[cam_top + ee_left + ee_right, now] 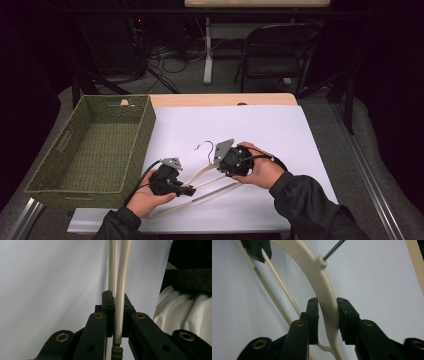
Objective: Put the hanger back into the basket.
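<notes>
A cream plastic hanger with a metal hook lies across the white sheet, held at two places. My left gripper is shut on one of the hanger's thin arms, which runs straight up between the pads of the left gripper. My right gripper grips the textured shoulder just below the hook's wire, and both pads of the right gripper press on it. The left gripper appears at the top left of the right gripper view.
A green woven basket stands on the table's left side, close to my left hand. The white sheet stretches bare behind and to the right of the hanger. A folding chair and cables sit on the floor beyond the table.
</notes>
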